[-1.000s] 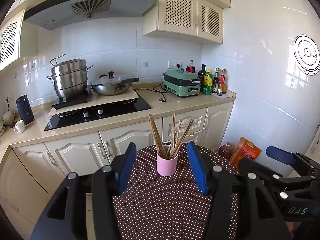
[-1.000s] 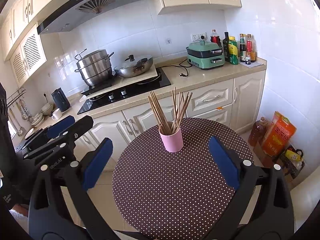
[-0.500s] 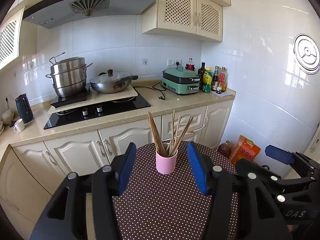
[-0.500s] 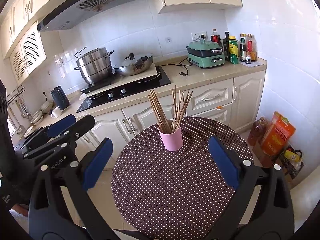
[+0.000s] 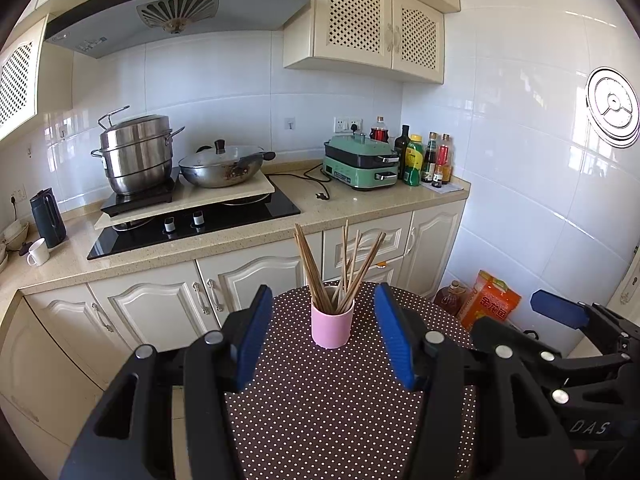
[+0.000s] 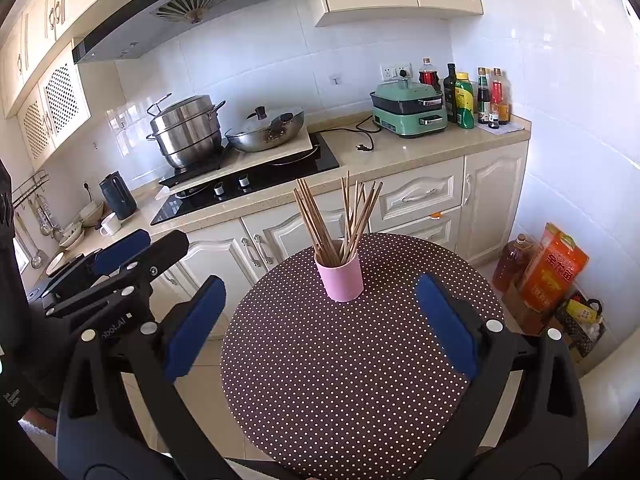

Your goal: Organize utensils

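1. Both claws are spread wide and carry nothing: left gripper [image 5: 324,344], right gripper [image 6: 320,328].
2. The chopsticks [image 6: 340,220] stand fanned in a pink cup [image 6: 340,280] at the far side of the round dotted table [image 6: 360,380], apart from both grippers.
3. Risk: the cup looks light and top-heavy (my judgement); a sideways knock on the sticks could tip it off the near table edge.
4. Hidden: the sticks' lower ends inside the cup; their exact count cannot be told.

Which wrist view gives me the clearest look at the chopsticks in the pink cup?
The right wrist view: it looks down on the chopsticks, and the pink cup shows whole on the dotted table. The left wrist view is lower, so the chopsticks blend into the cabinets behind.
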A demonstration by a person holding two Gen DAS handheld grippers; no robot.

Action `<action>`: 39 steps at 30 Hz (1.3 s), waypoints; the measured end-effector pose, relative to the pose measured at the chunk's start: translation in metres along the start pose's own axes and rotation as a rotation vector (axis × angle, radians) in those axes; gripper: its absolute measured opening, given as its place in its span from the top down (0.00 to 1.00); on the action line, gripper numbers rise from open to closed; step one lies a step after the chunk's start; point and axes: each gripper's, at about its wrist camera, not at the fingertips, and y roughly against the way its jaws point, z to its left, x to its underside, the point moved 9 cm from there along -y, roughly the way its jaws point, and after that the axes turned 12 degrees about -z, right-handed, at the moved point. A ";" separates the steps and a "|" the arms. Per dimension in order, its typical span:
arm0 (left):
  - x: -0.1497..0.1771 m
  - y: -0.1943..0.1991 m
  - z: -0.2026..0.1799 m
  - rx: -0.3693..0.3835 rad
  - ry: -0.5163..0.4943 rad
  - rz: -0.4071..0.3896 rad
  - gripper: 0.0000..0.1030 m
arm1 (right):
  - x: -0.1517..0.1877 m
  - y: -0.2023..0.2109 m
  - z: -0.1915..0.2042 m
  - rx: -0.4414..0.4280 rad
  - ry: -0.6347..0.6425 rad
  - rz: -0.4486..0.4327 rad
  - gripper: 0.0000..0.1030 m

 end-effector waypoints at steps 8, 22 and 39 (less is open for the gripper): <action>0.000 -0.001 0.000 0.005 0.003 0.003 0.48 | -0.001 -0.001 -0.003 0.005 0.004 0.008 0.08; 0.001 0.000 0.000 0.008 0.004 0.006 0.48 | 0.002 -0.003 -0.006 0.003 0.002 0.014 0.08; 0.005 0.000 0.001 0.007 0.004 0.011 0.48 | 0.006 -0.006 -0.007 0.003 0.001 0.024 0.08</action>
